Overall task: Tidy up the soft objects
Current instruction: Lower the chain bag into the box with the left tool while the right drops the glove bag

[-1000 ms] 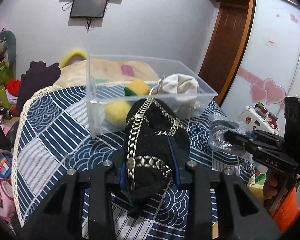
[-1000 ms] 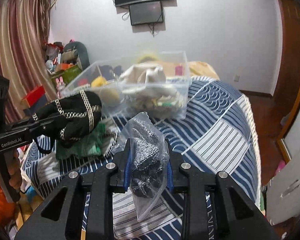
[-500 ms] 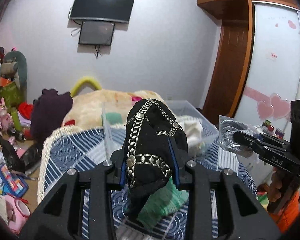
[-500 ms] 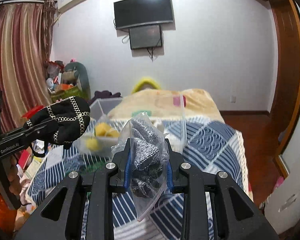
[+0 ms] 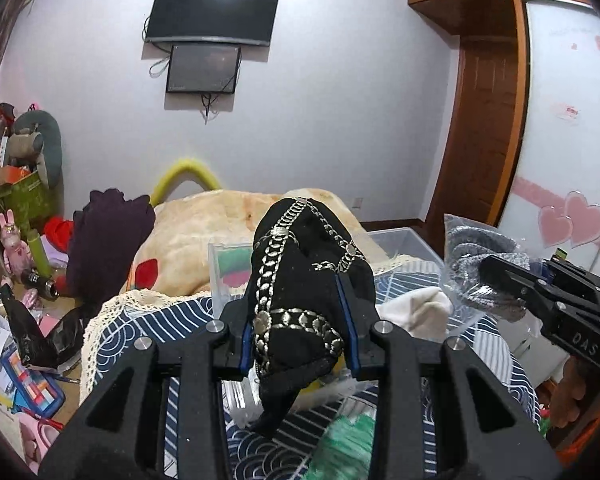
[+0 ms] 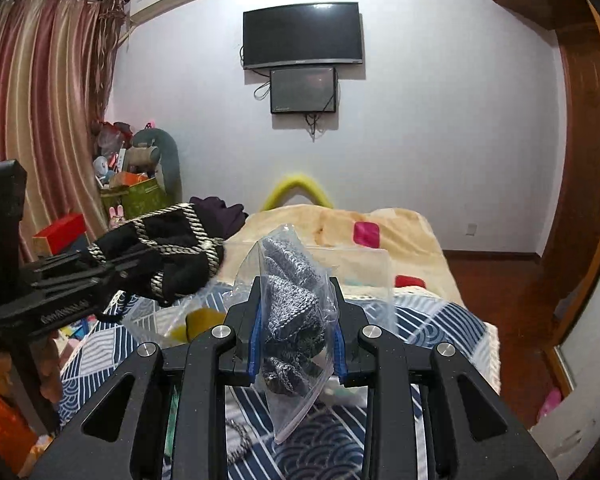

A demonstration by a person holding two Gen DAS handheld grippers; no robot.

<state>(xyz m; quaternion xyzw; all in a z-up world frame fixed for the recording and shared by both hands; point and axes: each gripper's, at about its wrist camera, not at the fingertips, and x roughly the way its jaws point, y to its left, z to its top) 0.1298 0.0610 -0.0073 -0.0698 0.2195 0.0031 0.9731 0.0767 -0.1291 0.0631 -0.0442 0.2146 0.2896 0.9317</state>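
My left gripper is shut on a black fabric piece with silver chain trim, held up above the bed. It also shows at the left of the right wrist view. My right gripper is shut on a clear plastic bag holding grey knitted fabric, also raised; it shows at the right of the left wrist view. A clear plastic bin with soft items sits on the bed below and ahead of both grippers; its wall also shows in the right wrist view.
The bed has a blue and white patterned cover and a beige blanket behind. A green cloth lies near the front. Clutter and toys sit on the floor at left. A wardrobe stands at right.
Both grippers have risen and tilted up with their loads still held. The bin has dropped lower in both views and more of the wall and television shows.
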